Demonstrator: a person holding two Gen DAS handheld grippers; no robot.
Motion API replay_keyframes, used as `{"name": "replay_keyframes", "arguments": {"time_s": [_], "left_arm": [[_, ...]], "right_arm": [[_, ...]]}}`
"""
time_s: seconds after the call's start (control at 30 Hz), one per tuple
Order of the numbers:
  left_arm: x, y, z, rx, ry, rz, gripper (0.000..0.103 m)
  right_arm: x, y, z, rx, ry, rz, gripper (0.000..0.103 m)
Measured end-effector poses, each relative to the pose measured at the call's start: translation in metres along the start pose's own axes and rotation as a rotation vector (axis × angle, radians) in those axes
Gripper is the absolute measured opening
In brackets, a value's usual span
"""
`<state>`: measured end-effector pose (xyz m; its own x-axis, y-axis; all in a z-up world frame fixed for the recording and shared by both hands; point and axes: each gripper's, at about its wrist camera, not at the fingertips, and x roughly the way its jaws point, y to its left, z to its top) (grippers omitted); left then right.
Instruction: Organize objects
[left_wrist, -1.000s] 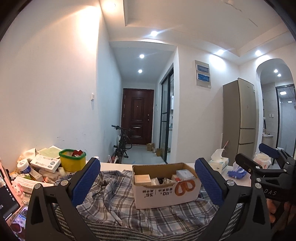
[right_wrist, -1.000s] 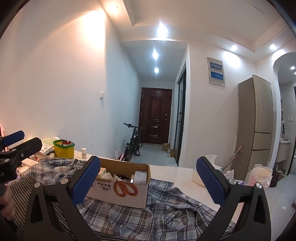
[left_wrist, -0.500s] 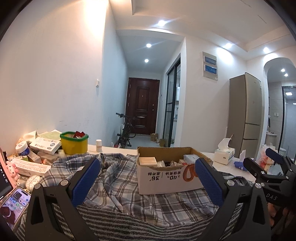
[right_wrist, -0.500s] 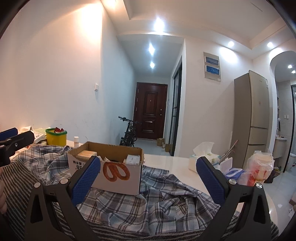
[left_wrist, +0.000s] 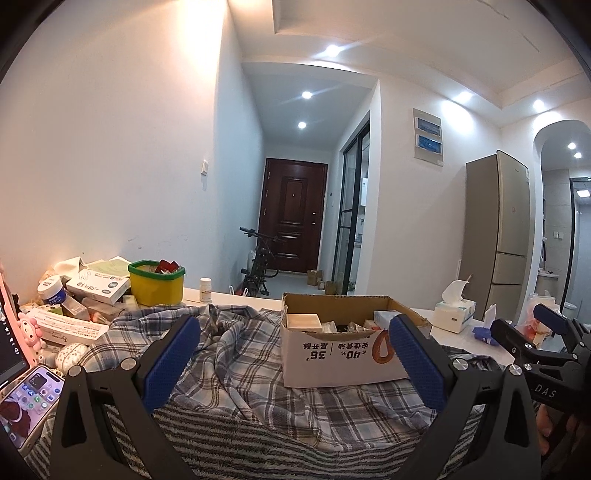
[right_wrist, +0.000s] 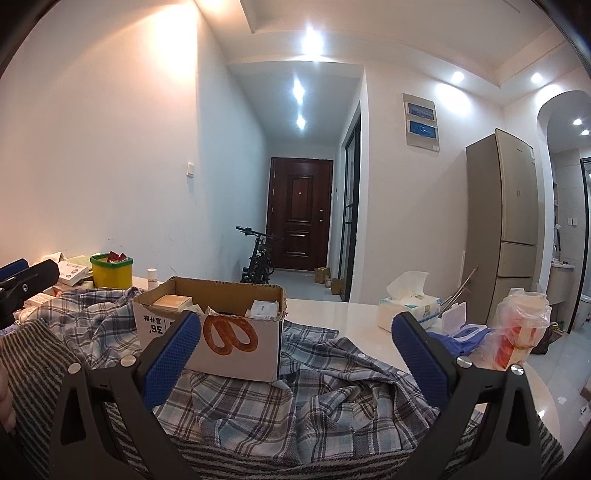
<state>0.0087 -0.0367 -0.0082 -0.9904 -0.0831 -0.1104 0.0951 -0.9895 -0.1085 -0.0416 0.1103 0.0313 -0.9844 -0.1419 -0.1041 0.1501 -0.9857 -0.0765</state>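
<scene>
Shift since earlier: both my views have drifted; in the left wrist view the cardboard box (left_wrist: 343, 354) sits further right than half a second ago, and in the right wrist view it has slid left and closer.
Worktop: pale worktop (right_wrist: 354, 317), mostly covered; its near edge is hidden under cloth and its right end runs out of view.
Plaid shirt: rumpled plaid shirt (left_wrist: 236, 354) spread under the box, its lower part overlapped by a striped cloth (left_wrist: 280, 443) whose near edge I cannot see.
Box: open-topped, resting on the shirt near mid-worktop; contents are small packets, only partly visible over the rim, and I cannot tell them apart.
Left gripper: left gripper (left_wrist: 293, 358) hangs over the cloths, jaws spread wide, nothing between them; the right pad overlaps the box's front corner in view, contact not clear.
Right gripper: right gripper (right_wrist: 295, 354) likewise spread and empty above the shirt; the left pad covers part of the box's print.
Clutter pile: cartons and a jar at the left end, stacked, labels too small to read.
Yellow tub: yellow tub (left_wrist: 156, 282) with a green rim behind the shirt, contents unclear.
Tissue box: tissue box (right_wrist: 408, 310) on bare worktop right of the shirt.
Phone: phone (left_wrist: 27, 402) at lower left, cut off by the frame.
Small bottle: white bottle (left_wrist: 205, 290) standing just beside the tub.
</scene>
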Motion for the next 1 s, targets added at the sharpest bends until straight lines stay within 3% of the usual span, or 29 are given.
{"name": "replay_keyframes", "arguments": {"time_s": [0.23, 1.0], "left_arm": [[0.000, -0.011, -0.001, 0.054, 0.000, -0.020, 0.103], [-0.003, -0.013, -0.002, 0.052, -0.002, -0.016, 0.103]], "right_arm": [[0.001, -0.004, 0.000, 0.015, 0.007, 0.006, 0.103], [0.001, -0.006, 0.000, 0.026, 0.014, 0.012, 0.103]]}}
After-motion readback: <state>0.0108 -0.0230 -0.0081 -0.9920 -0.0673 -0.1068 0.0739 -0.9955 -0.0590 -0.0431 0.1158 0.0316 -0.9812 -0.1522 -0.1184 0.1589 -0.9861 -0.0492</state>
